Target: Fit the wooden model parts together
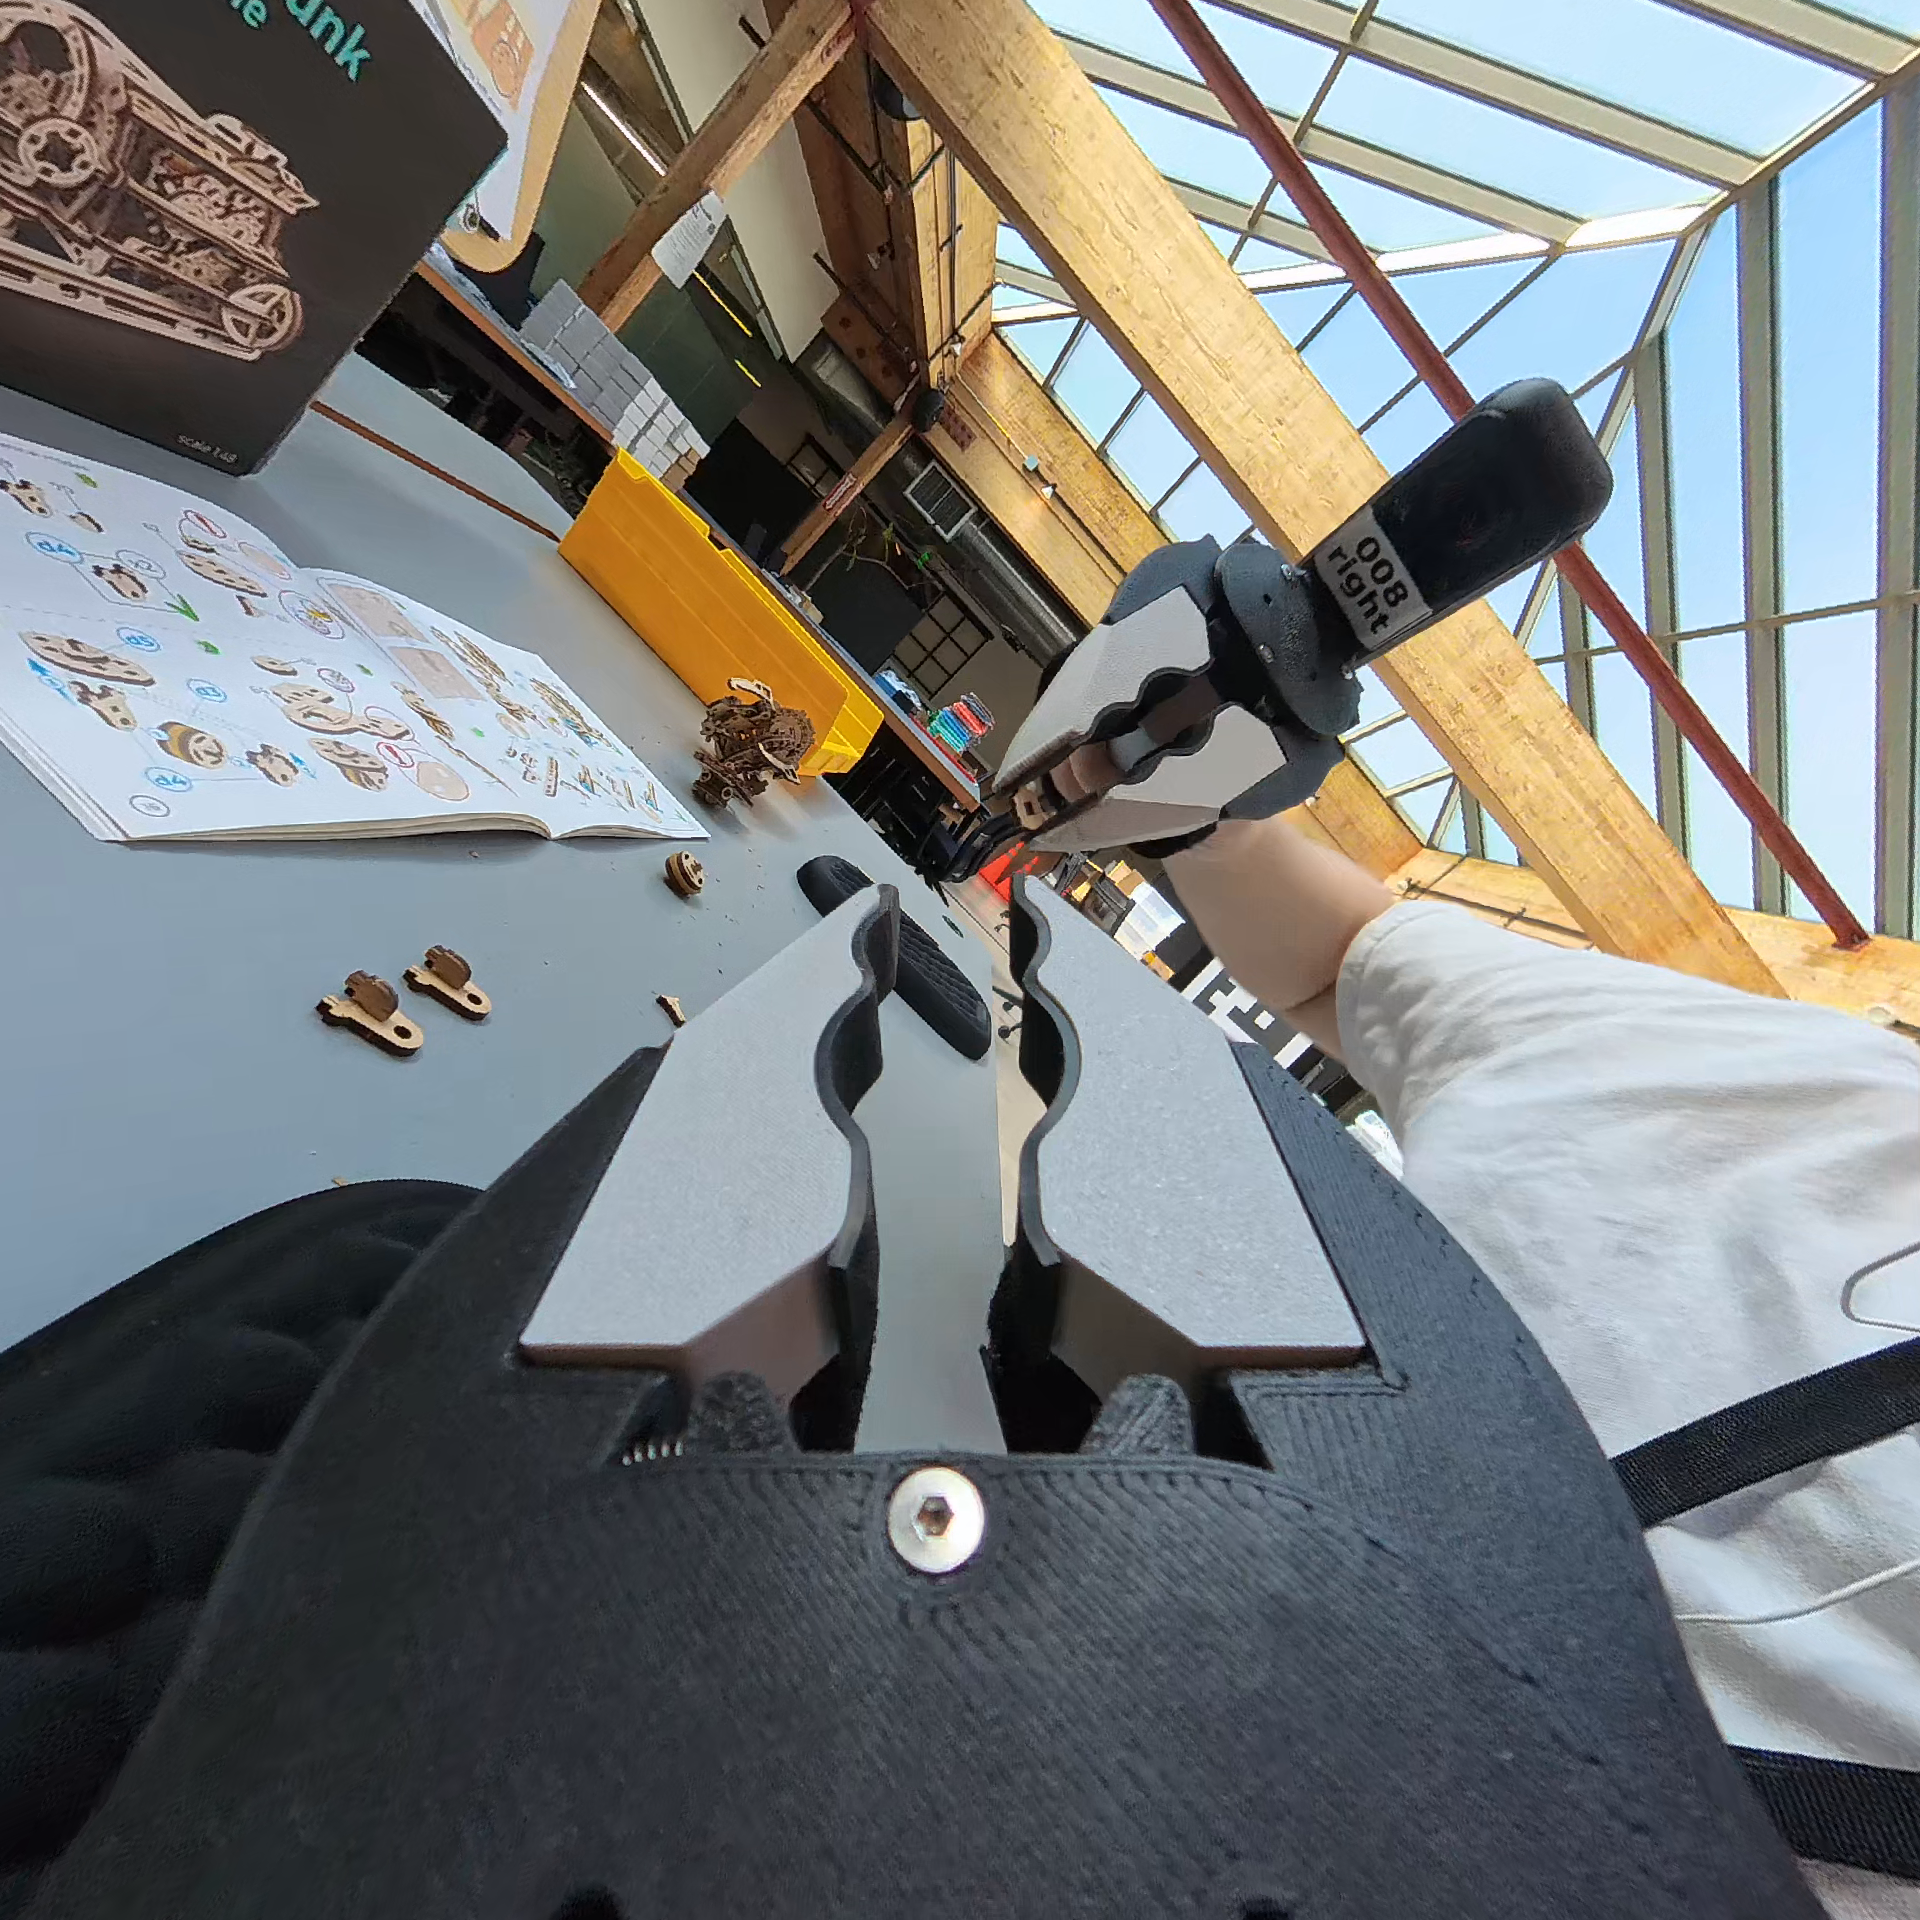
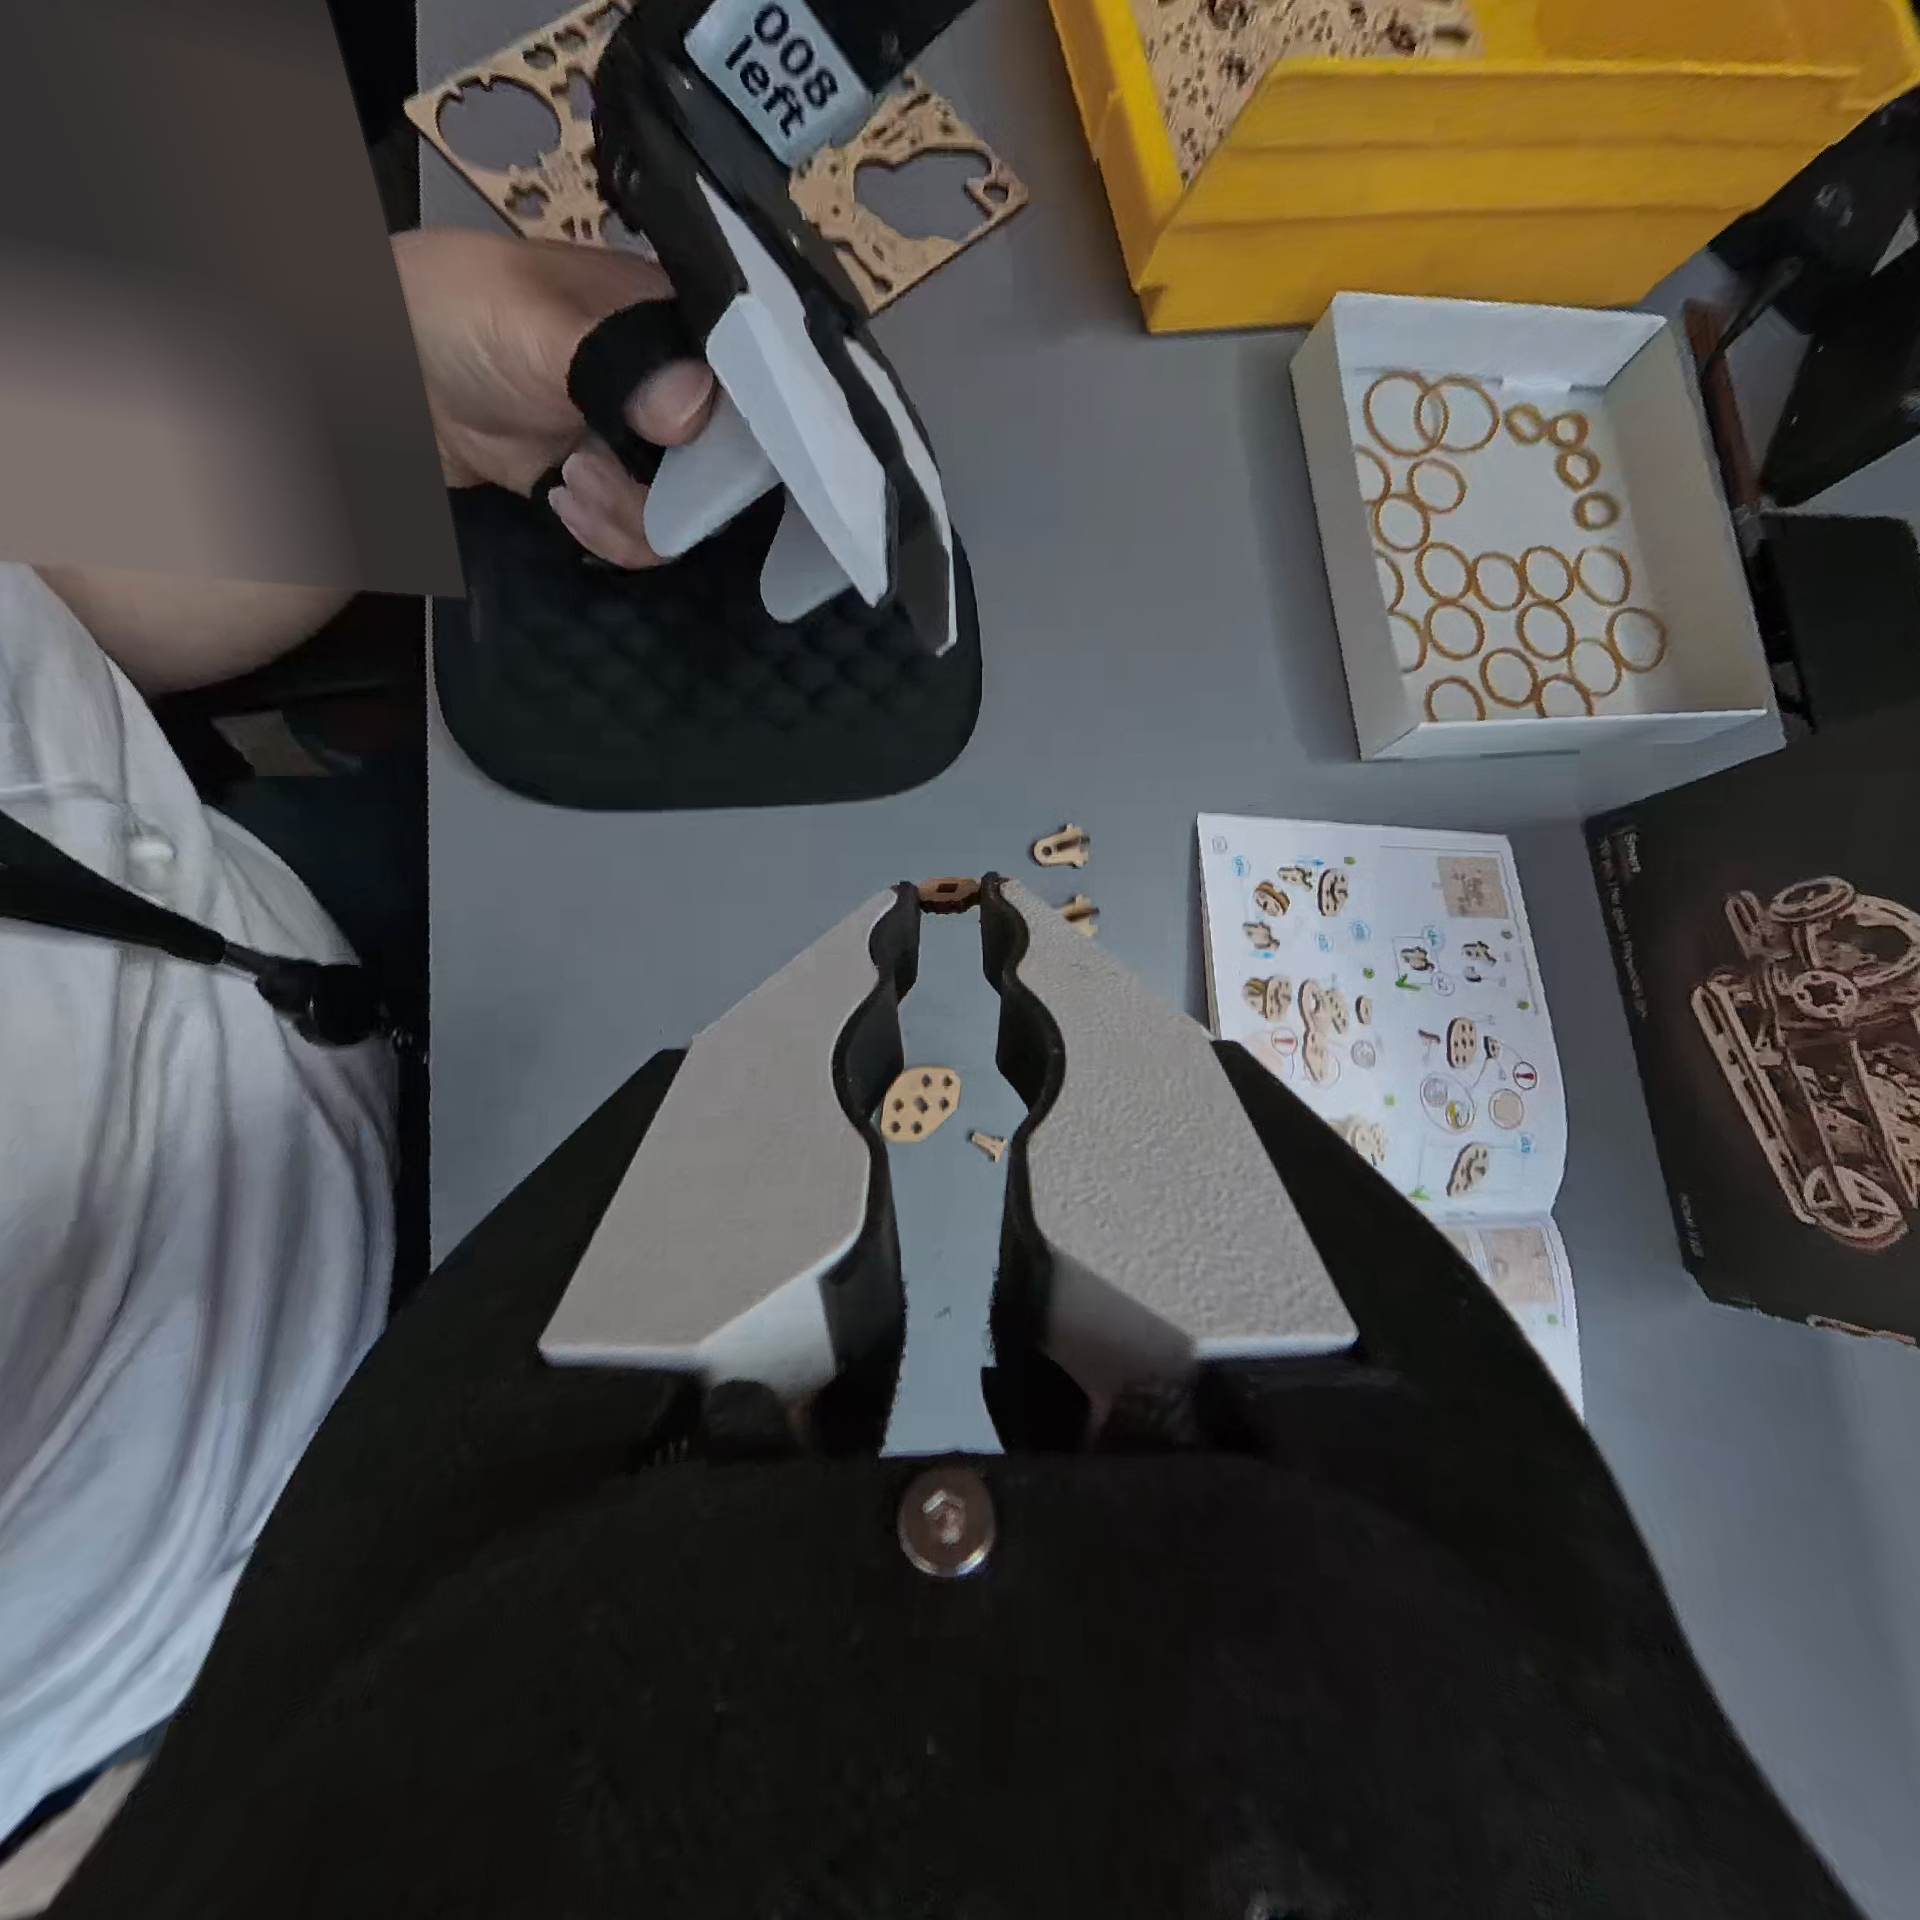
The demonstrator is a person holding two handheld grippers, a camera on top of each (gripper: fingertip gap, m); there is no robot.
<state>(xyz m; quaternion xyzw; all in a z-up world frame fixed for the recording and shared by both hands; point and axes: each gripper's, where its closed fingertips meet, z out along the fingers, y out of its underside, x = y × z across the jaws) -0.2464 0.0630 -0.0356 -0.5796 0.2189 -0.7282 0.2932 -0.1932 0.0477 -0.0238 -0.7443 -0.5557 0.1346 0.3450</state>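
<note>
Right wrist view, left to right: the left tool (image 2: 914, 613), slightly parted and empty, hangs over a black pad (image 2: 707, 707); the right tool (image 2: 948, 896) pinches a small wooden piece (image 2: 945, 894) above the bench (image 2: 1122, 582), loose wooden parts (image 2: 920, 1103) directly beneath.

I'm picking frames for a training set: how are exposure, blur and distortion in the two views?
Left wrist view: evenly lit, sharp, with a bright skylight behind the right gripper; wide-angle bending tilts the grey table. Right wrist view: soft, slight blur on the white shirt; small wooden part at the fingertips reads clearly.
</note>
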